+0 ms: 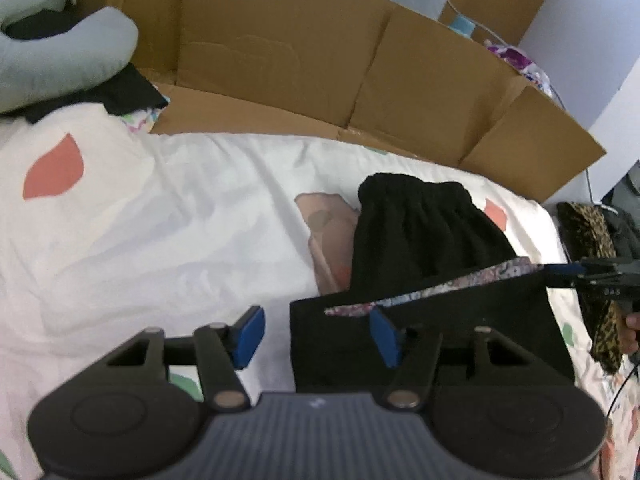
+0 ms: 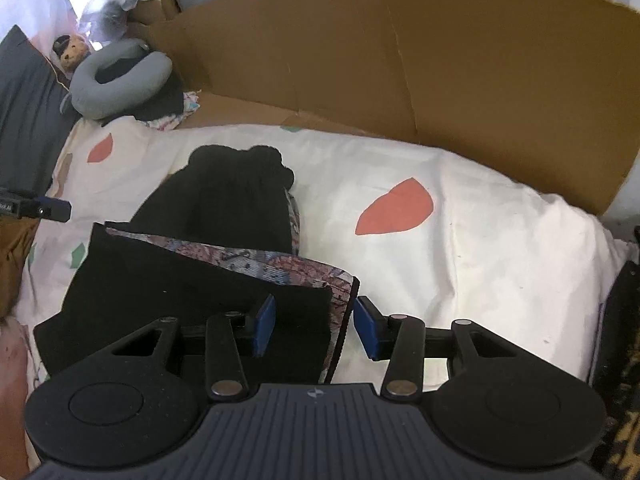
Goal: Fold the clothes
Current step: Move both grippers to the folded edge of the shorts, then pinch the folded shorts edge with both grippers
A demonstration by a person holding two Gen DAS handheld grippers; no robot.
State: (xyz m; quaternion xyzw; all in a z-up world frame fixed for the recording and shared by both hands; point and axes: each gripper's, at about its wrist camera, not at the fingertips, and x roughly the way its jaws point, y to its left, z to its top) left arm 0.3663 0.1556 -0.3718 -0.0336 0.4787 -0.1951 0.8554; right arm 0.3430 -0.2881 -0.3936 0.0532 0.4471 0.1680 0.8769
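A black garment [image 1: 416,232] with a gathered waistband and patterned lining [image 2: 256,258] lies on the white bedsheet [image 1: 160,220]. Its near part is folded over into a flat black panel [image 2: 192,292]. My left gripper [image 1: 318,336] is open at the panel's near left corner, with one blue pad over the black cloth and the other over the sheet. My right gripper [image 2: 314,328] is open too, and the panel's right corner and patterned edge lie between its pads. Each gripper shows at the edge of the other's view: the right gripper [image 1: 568,270] and the left gripper [image 2: 52,208].
A brown cardboard wall [image 1: 280,60] stands along the far side of the bed. A grey neck pillow [image 2: 120,76] and dark clothes lie at the far left, beside a small plush toy [image 2: 72,52]. Leopard-print cloth [image 1: 600,320] hangs at the right edge.
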